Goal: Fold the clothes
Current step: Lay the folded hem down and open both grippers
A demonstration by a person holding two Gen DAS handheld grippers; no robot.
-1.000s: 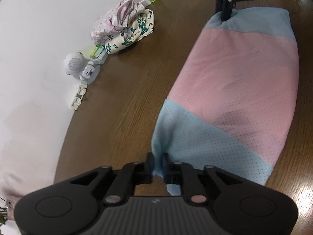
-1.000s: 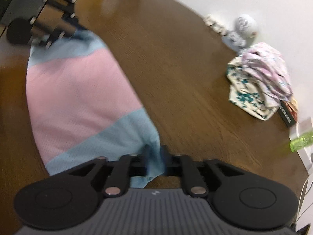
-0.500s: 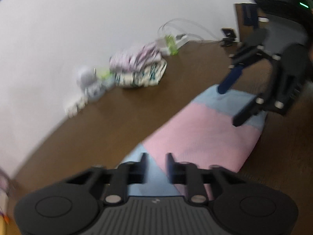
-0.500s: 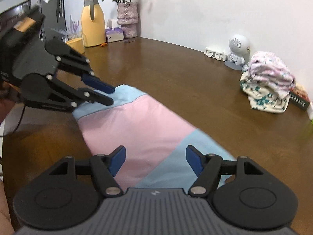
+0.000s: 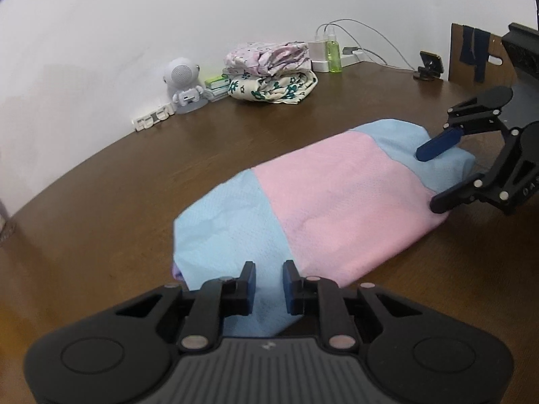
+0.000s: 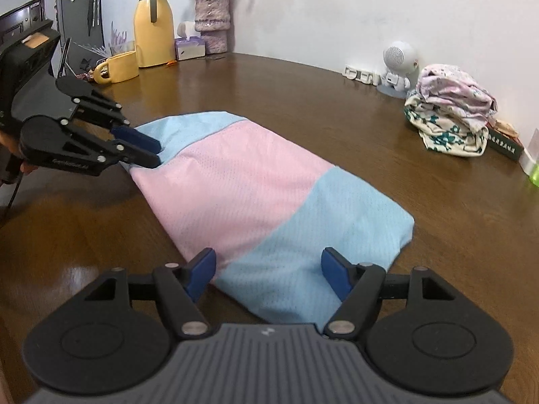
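- Garment (image 5: pixel 337 198): pink-and-blue, folded, lying flat on wooden table (image 5: pixel 134 202).
- Left gripper (image 5: pixel 268 284): jaws closing over one blue end, narrow gap, nothing pinched.
- Right gripper (image 6: pixel 267 274): jaws wide apart above other blue end, holding nothing.

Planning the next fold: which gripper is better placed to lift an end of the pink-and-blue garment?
Probably left: the left gripper is closing its jaws over the garment, cloth seen between them, unpinched; the right gripper hangs wide open.
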